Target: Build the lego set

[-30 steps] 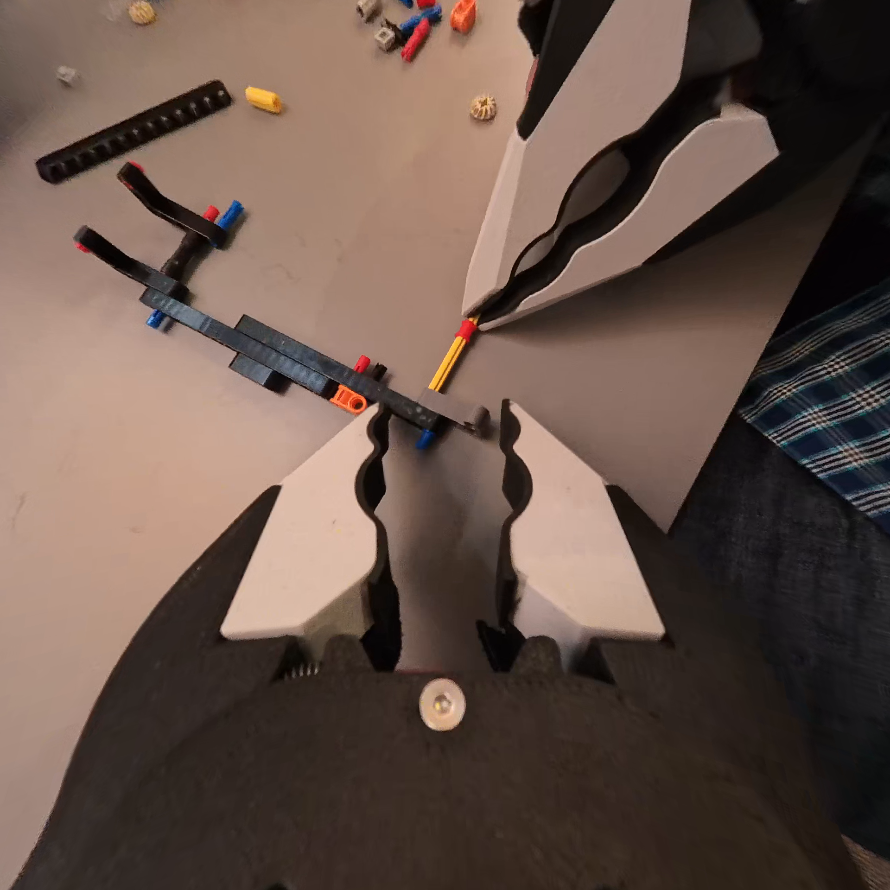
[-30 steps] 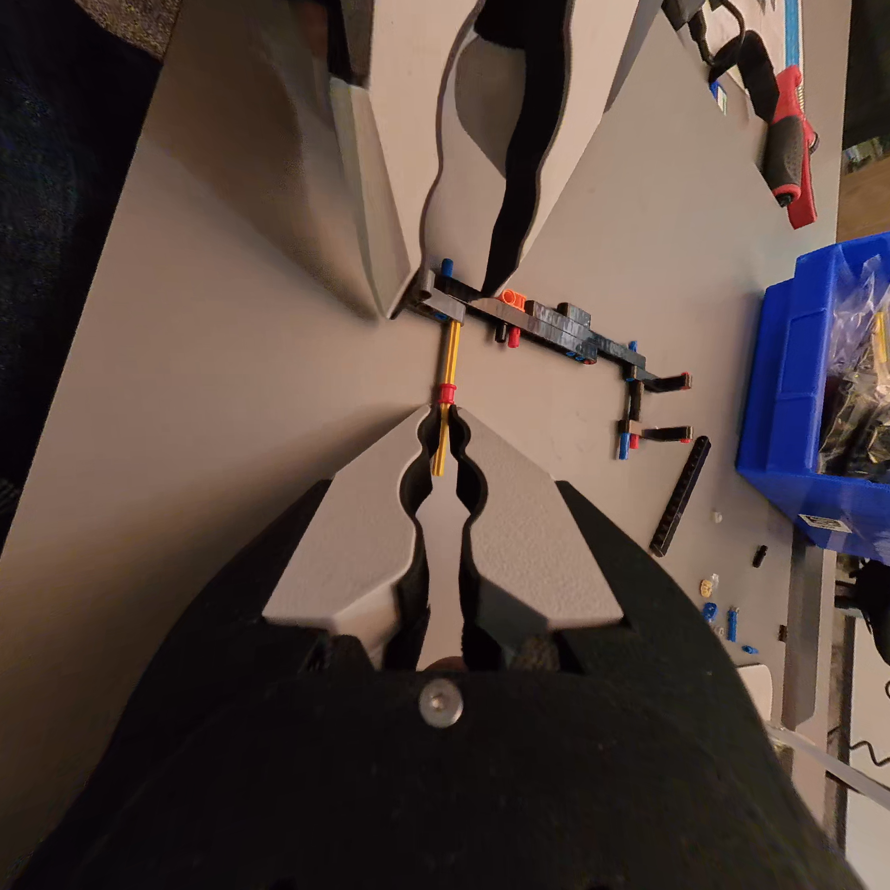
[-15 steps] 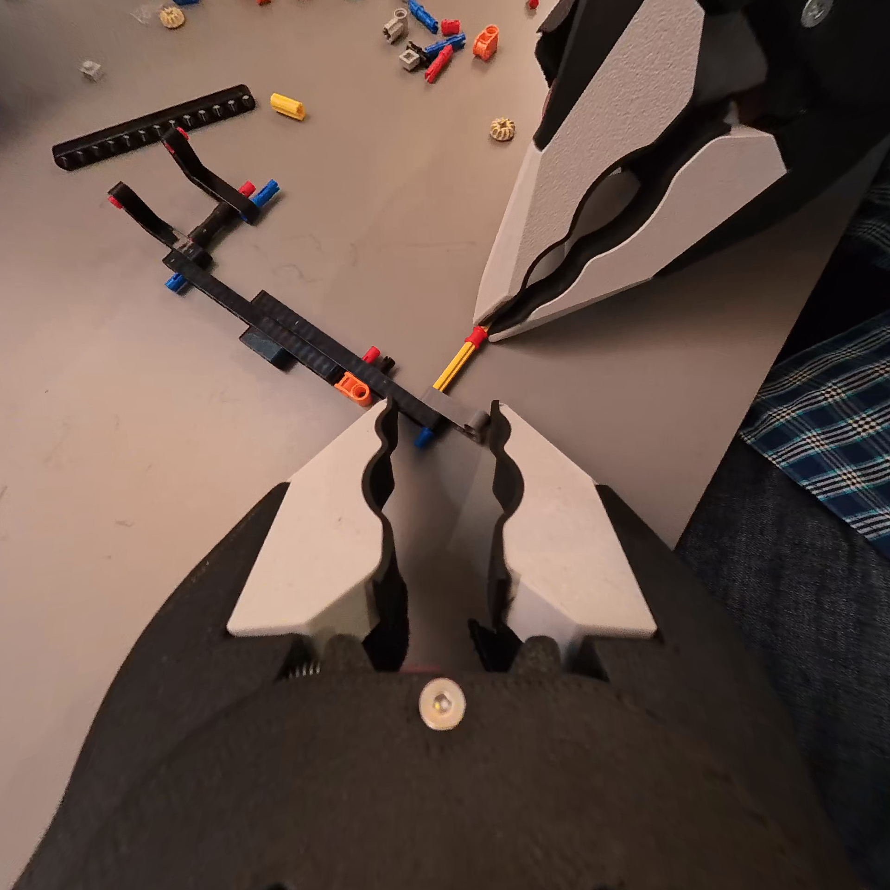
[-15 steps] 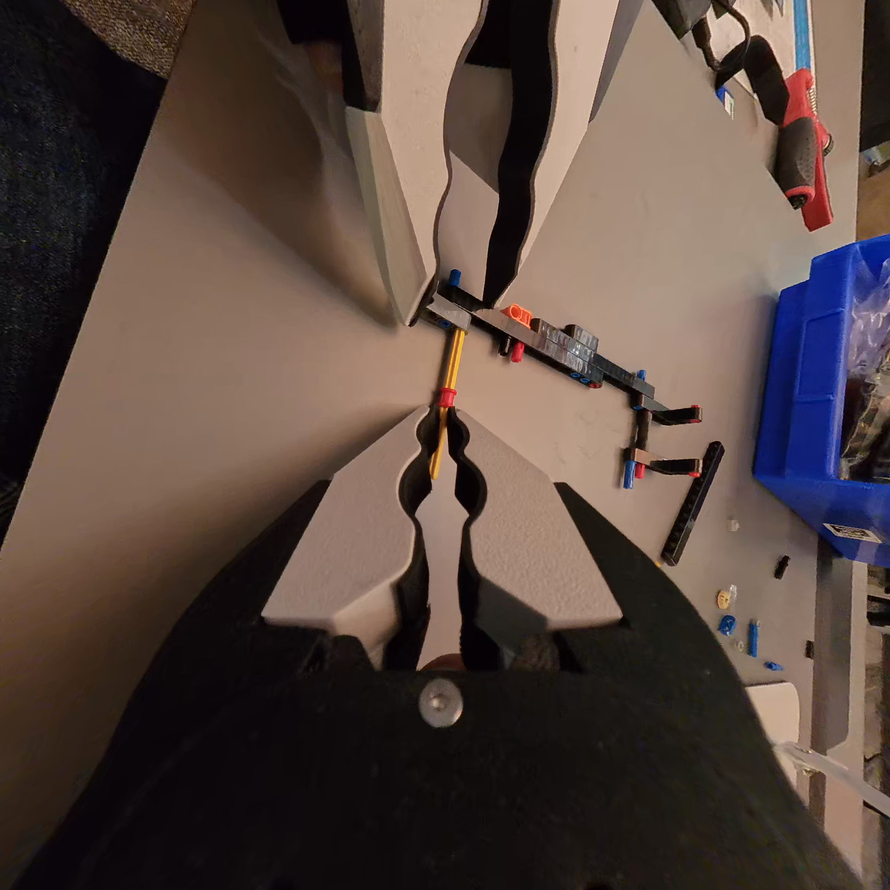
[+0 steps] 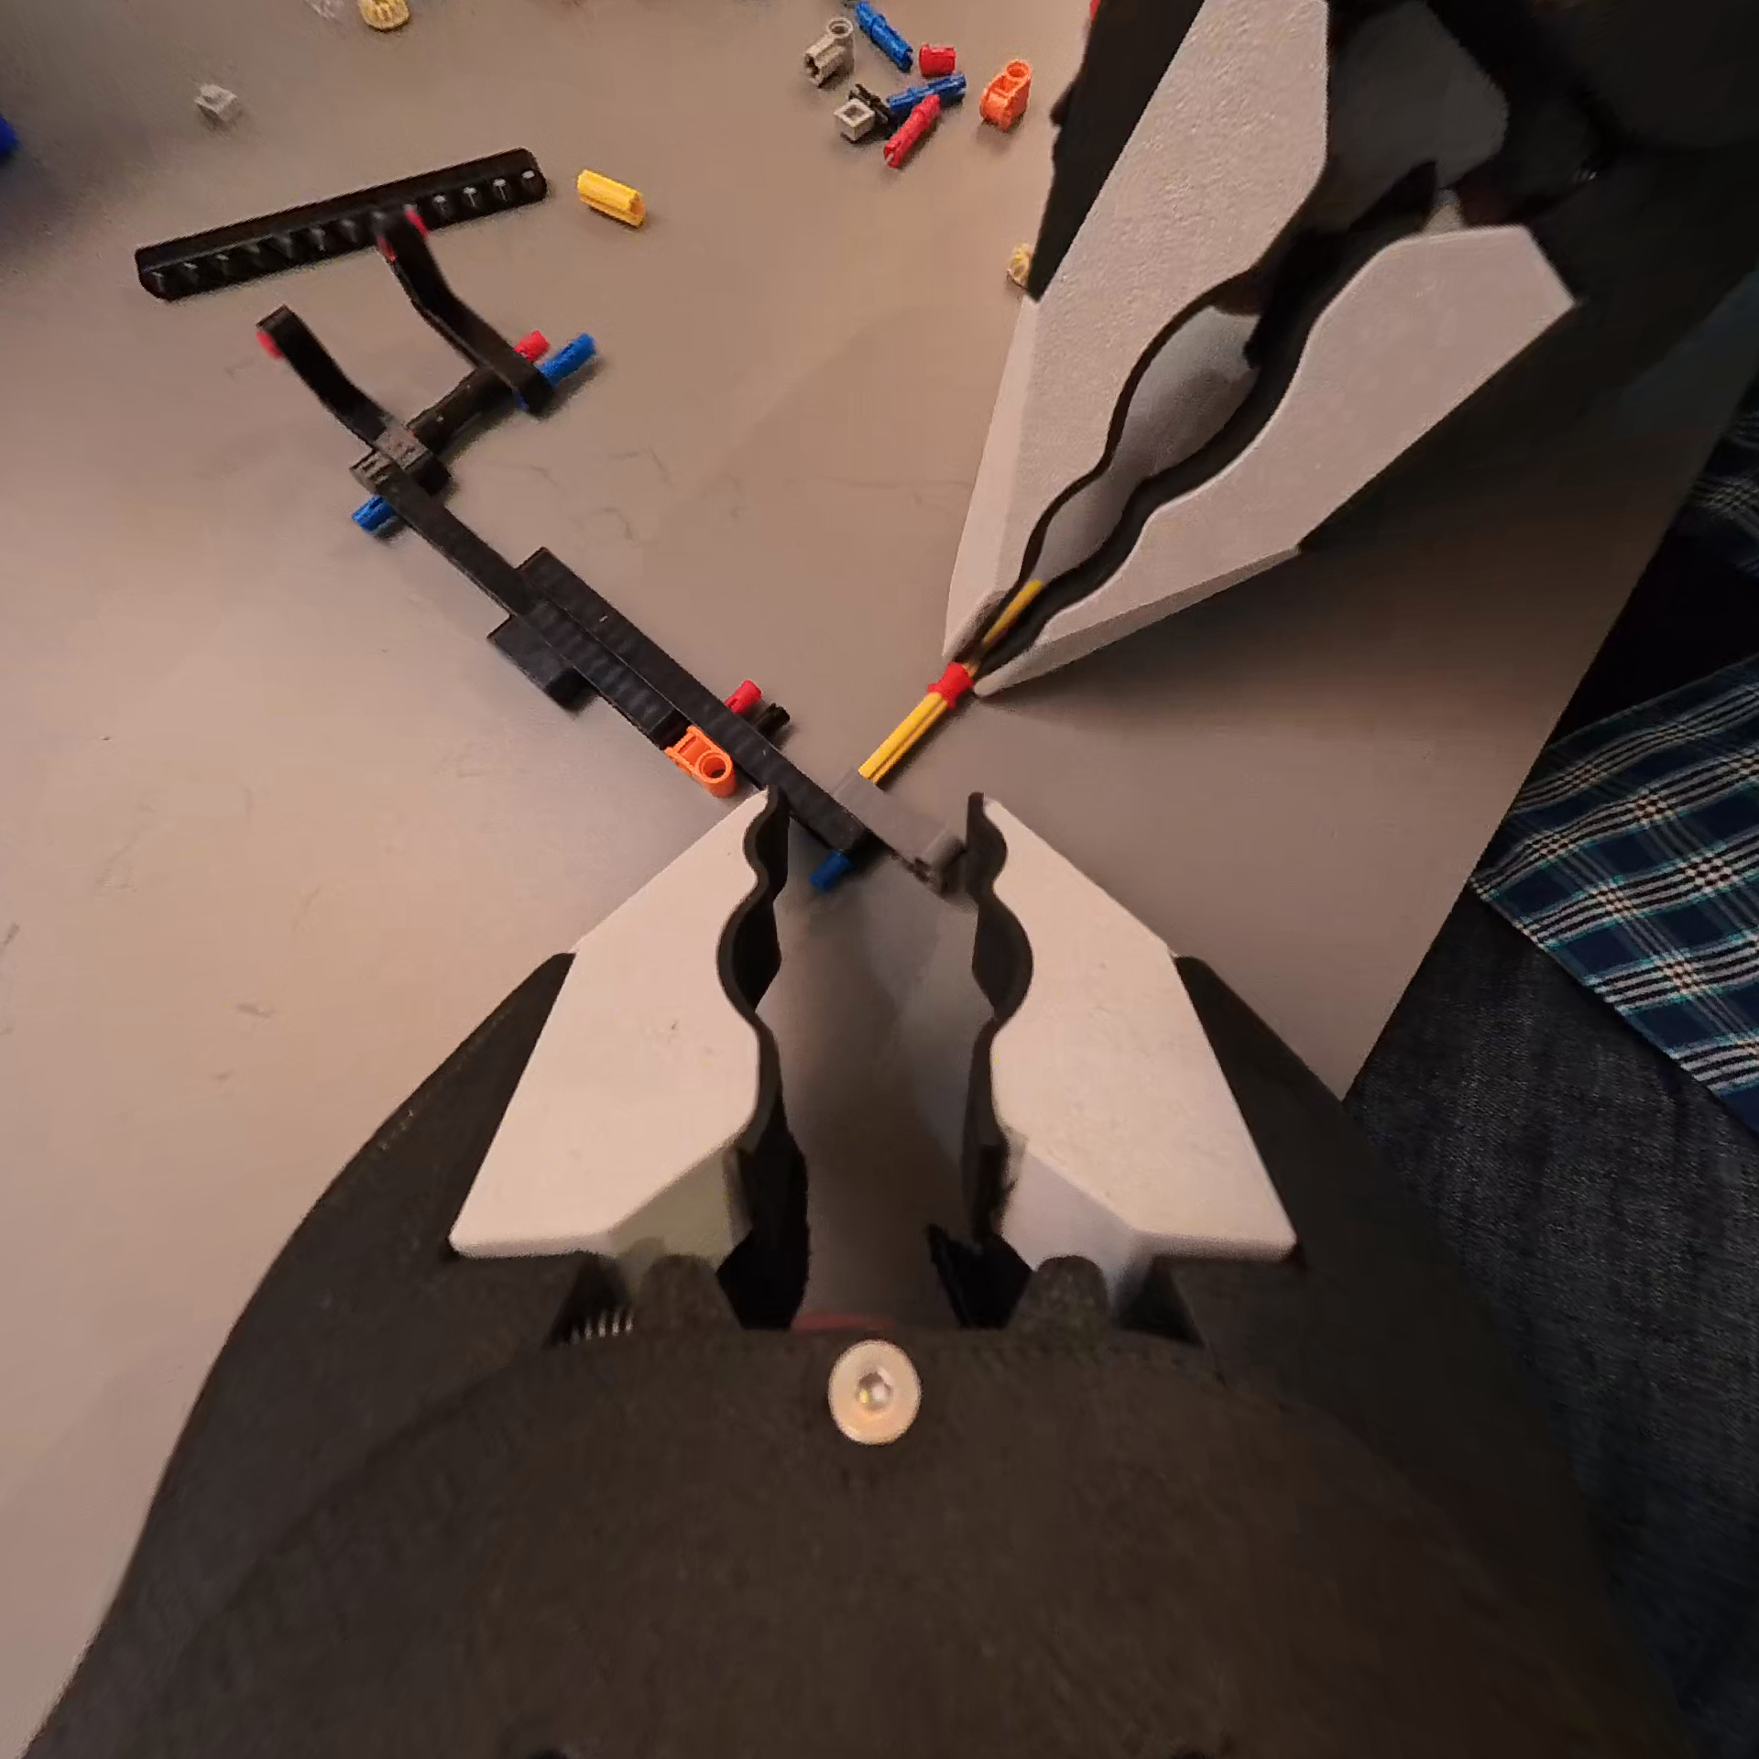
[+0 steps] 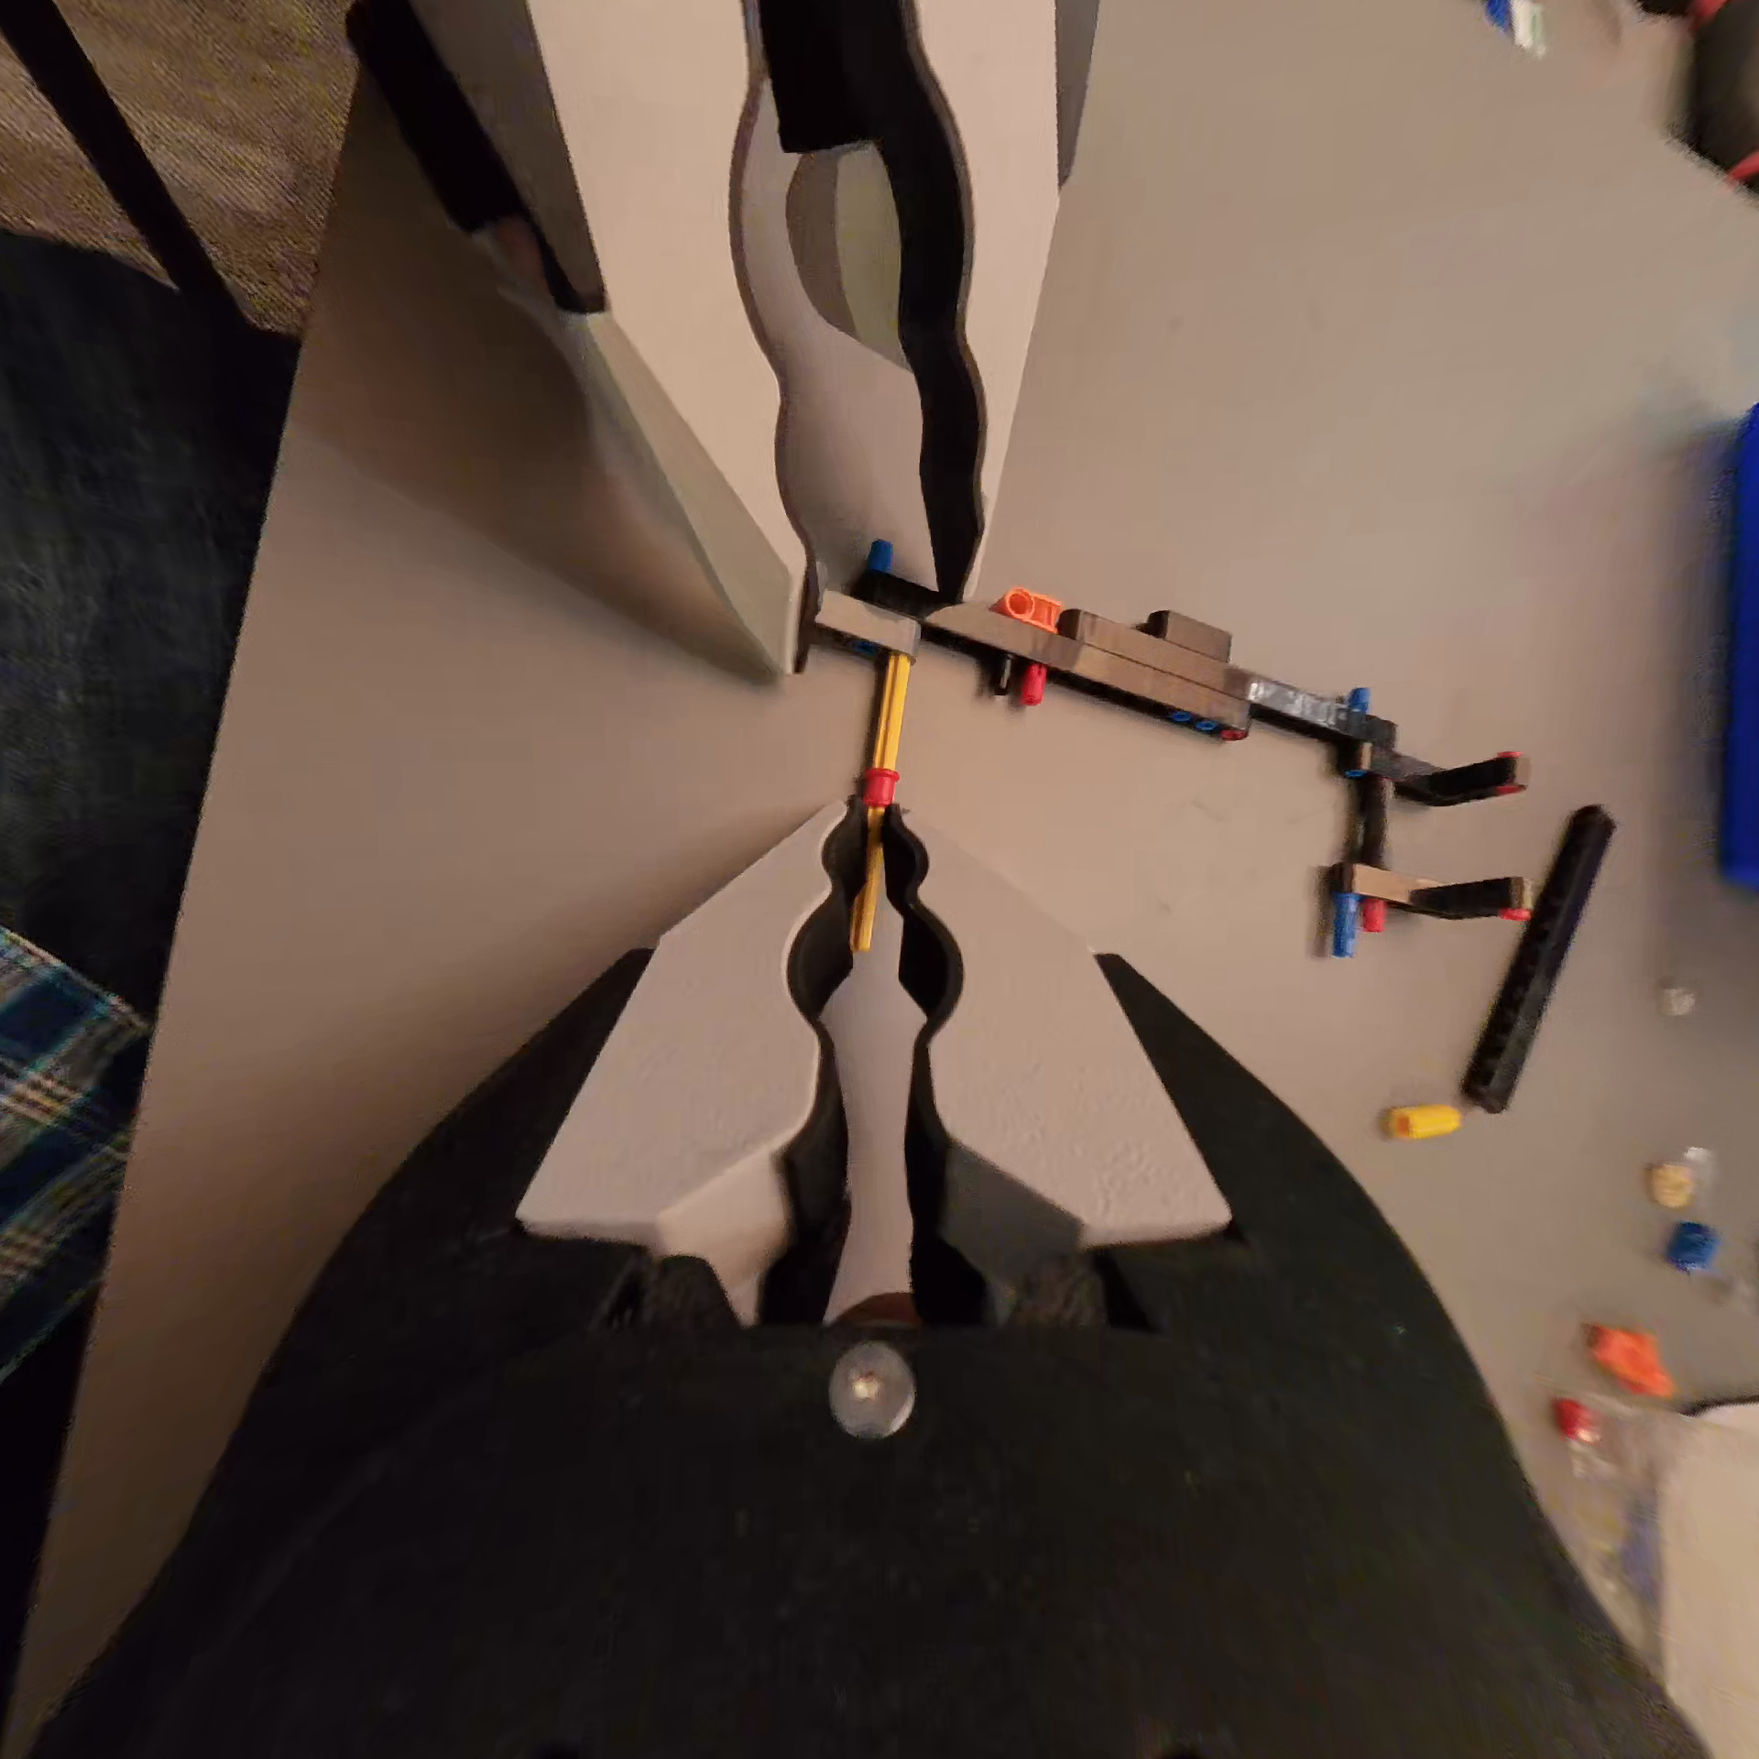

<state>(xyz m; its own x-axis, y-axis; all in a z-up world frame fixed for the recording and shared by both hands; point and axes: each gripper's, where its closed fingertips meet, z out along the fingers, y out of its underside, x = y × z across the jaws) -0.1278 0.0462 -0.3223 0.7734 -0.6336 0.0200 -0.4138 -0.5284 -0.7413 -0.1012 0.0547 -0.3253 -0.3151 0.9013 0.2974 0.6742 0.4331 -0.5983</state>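
Observation:
A long black lego assembly (image 5: 609, 647) lies on the grey table (image 5: 238, 952), with a forked end far from me. My left gripper (image 5: 871, 828) is shut on its near end, where a grey connector (image 5: 895, 819) sits. My right gripper (image 6: 871, 814) is shut on a yellow axle (image 6: 890, 714) with a red bush (image 6: 878, 787) just beyond its fingertips. The axle's far end meets the grey connector (image 6: 861, 617). The right gripper (image 5: 966, 671) shows in the left wrist view, and the left gripper (image 6: 880, 609) in the right wrist view.
A loose black beam (image 5: 333, 224) and a yellow piece (image 5: 609, 197) lie beyond the assembly. Several small coloured pieces (image 5: 904, 86) lie farther back. A blue bin (image 6: 1742, 666) stands at the right. The table edge (image 5: 1428, 952) borders a person's leg and plaid cloth (image 5: 1618, 857). Both grippers' tips are close together, under 4 cm apart.
My left jaws have narrowed onto the assembly's end. The assembly's forked end has swung in both views. The right gripper still holds the axle at the grey connector.

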